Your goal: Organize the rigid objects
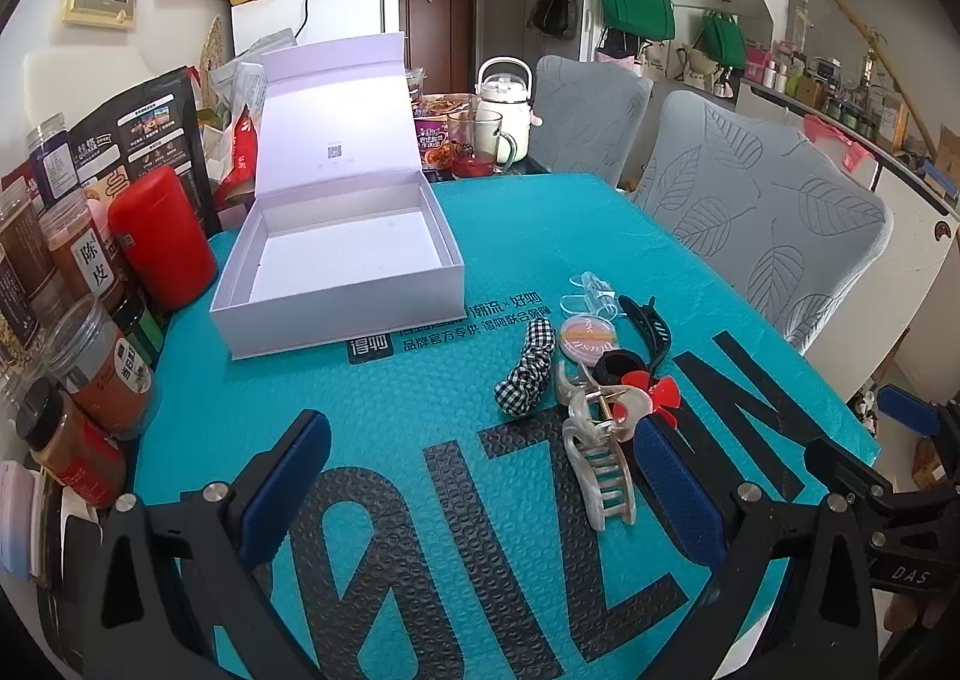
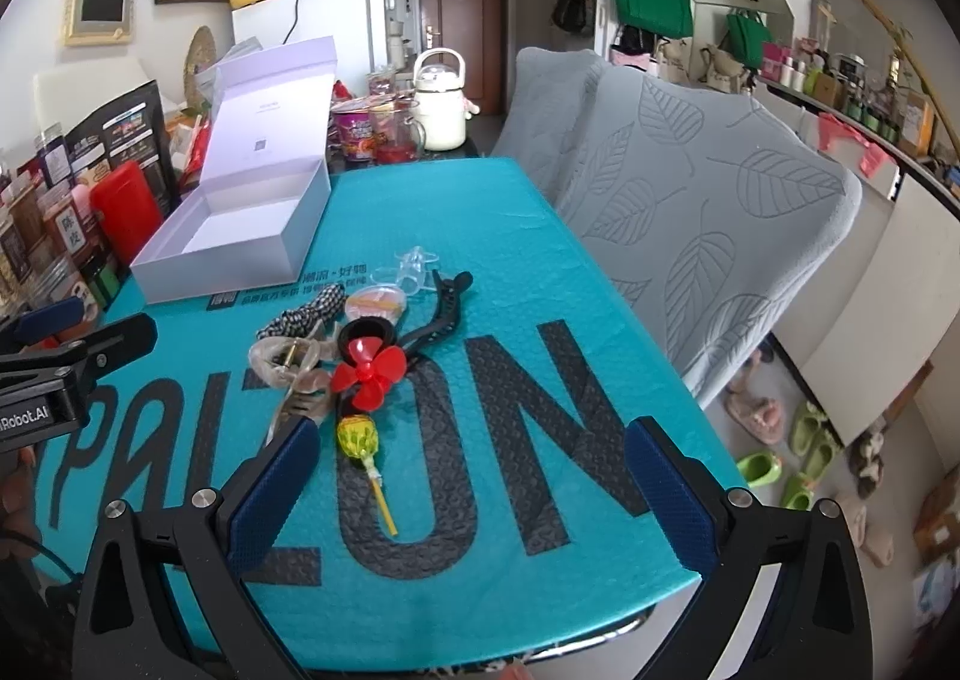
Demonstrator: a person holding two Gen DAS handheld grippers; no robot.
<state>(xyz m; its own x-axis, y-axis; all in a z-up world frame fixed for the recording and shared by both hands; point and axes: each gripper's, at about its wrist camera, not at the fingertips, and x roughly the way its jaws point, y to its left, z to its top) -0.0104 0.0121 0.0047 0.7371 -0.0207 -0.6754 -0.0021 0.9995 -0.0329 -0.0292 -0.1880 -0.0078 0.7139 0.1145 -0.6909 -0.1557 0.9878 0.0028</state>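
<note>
A pile of small items lies on the teal mat [image 1: 420, 428]: a checked scrunchie [image 1: 525, 368], a pearly claw clip [image 1: 600, 464], a pink round compact [image 1: 585, 341], a black clip [image 1: 651, 326], a clear clip [image 2: 414, 266], a black ring [image 2: 366, 335], a red propeller [image 2: 366, 374] and a yellow lollipop [image 2: 357, 437]. An open white box [image 1: 336, 260] stands empty at the back left. My left gripper [image 1: 483, 488] is open, left of the claw clip. My right gripper [image 2: 474, 491] is open with nothing between its fingers, and the lollipop lies by its left finger.
Jars and a red canister [image 1: 162, 239] line the table's left side. A white kettle [image 1: 504, 104] and a glass cup [image 1: 480, 140] stand at the far end. Two grey leaf-patterned chairs [image 2: 690, 212] sit along the right edge. Slippers [image 2: 786, 470] lie on the floor.
</note>
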